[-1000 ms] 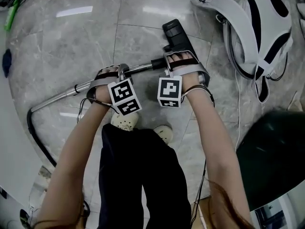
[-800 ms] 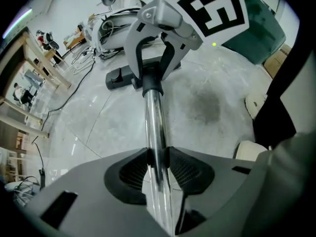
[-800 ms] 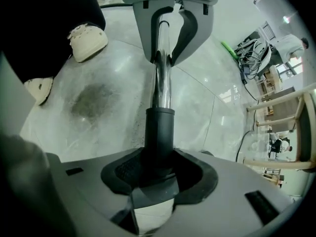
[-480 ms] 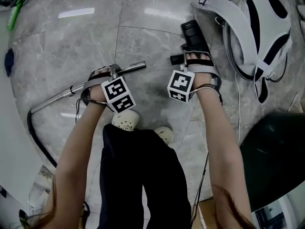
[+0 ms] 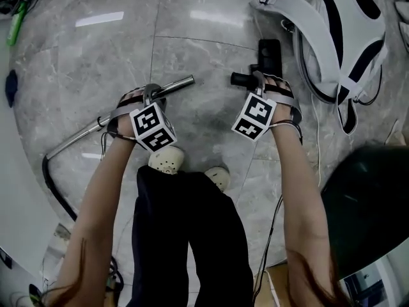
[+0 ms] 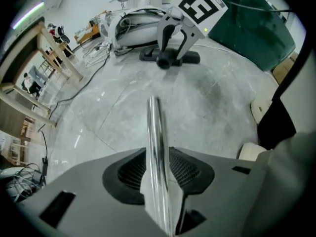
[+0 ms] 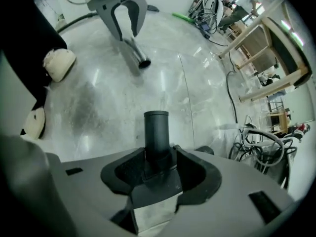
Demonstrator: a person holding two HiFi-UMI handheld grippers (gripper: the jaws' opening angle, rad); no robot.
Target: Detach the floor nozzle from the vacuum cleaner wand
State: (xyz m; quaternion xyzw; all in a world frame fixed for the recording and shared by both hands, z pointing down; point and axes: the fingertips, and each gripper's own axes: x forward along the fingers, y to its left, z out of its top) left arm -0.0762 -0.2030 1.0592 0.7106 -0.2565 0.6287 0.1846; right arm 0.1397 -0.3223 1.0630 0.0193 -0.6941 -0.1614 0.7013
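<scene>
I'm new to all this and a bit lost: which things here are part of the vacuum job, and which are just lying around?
Part of the job:
chrome wand, in the left hand-held gripper
black floor nozzle, in the right hand-held gripper

Lying about:
grey-and-white harness
green object
white cable

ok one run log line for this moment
state: floor nozzle detached from wand | left gripper: shut on wand | right gripper: shut on floor nozzle neck | gap: wand end and neck apart
</scene>
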